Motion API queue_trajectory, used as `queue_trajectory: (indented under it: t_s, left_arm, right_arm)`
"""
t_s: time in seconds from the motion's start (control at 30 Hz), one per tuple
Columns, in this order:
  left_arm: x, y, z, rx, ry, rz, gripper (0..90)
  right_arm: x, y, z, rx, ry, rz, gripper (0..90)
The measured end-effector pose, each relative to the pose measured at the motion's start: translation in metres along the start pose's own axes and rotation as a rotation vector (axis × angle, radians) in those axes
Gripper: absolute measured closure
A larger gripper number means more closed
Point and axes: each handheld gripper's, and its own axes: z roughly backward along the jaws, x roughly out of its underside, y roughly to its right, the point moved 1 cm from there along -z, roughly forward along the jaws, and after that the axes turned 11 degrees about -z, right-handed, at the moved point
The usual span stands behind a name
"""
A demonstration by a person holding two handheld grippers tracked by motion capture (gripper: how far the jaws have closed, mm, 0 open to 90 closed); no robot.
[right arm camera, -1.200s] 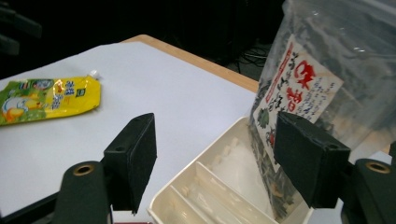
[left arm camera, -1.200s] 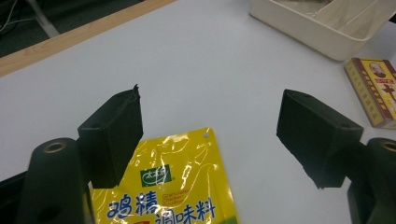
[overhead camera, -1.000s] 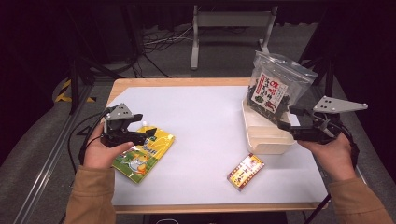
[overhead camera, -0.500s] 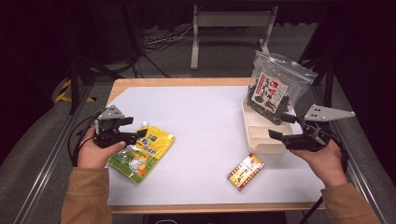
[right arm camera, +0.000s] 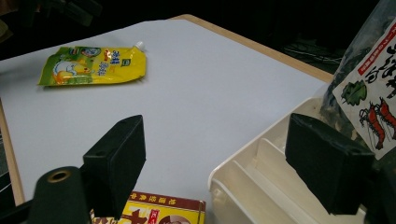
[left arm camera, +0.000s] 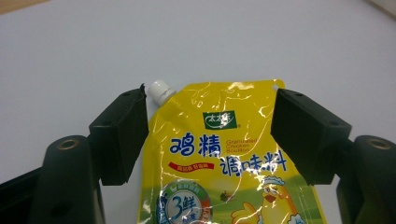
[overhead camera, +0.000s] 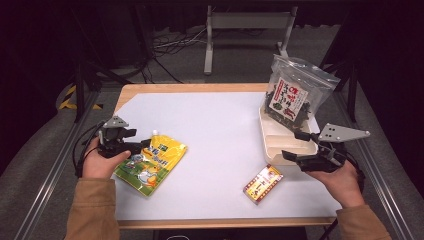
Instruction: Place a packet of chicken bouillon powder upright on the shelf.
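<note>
**Spread jaws straddle the yellow pouch**

The left gripper (overhead camera: 142, 145) holds its jaws spread — either side of the glossy yellow spouted seasoning pouch (overhead camera: 152, 162), pads not pressing, at eight o'clock on the white desk (overhead camera: 215, 125). The right gripper (overhead camera: 295, 147), jaws just opening with nothing between them, hovers at four o'clock by the cream plastic divided tray (overhead camera: 280, 142).
</note>
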Motion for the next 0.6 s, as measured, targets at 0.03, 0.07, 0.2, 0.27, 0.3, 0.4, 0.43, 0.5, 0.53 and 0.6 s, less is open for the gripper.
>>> queue_trajectory:
  t_s: [0.03,0.07,0.2,0.27,0.3,0.4,0.43,0.5,0.53,0.6]
  left_arm:
    - [0.000,0.000,0.000,0.000,0.000,0.000,28.5]
    - [0.002,-0.001,-0.001,-0.009,-0.001,0.010,29.0]
    - [0.005,-0.005,-0.002,-0.018,-0.021,0.023,28.9]
    - [0.007,-0.007,-0.004,-0.024,-0.033,0.027,27.6]
    - [0.008,-0.007,-0.006,-0.027,-0.042,0.033,26.7]
    - [0.012,-0.009,-0.010,-0.023,-0.068,0.057,24.9]
    - [0.013,-0.010,-0.012,-0.023,-0.076,0.063,24.4]
    - [0.016,-0.012,-0.016,-0.027,-0.098,0.077,24.1]
    - [0.017,-0.013,-0.018,-0.029,-0.107,0.083,24.2]
    - [0.020,-0.015,-0.021,-0.030,-0.123,0.093,25.1]
  right_arm:
    - [0.001,0.000,0.000,0.002,0.001,0.006,20.3]
    - [0.002,-0.001,0.001,0.007,0.004,0.011,20.3]
    - [0.005,-0.002,0.002,0.006,0.017,0.014,20.3]
    - [0.006,-0.003,0.002,0.000,0.013,0.012,20.1]
    - [0.006,-0.004,0.002,-0.002,0.009,0.015,20.1]
    - [0.007,-0.006,0.001,-0.009,0.013,0.021,20.4]
    - [0.008,-0.006,0.001,-0.008,0.012,0.026,21.0]
    - [0.008,-0.007,0.001,-0.009,0.018,0.038,21.6]
    - [0.009,-0.008,0.001,-0.011,0.017,0.037,21.9]
    - [0.009,-0.008,0.002,-0.014,0.020,0.039,22.3]
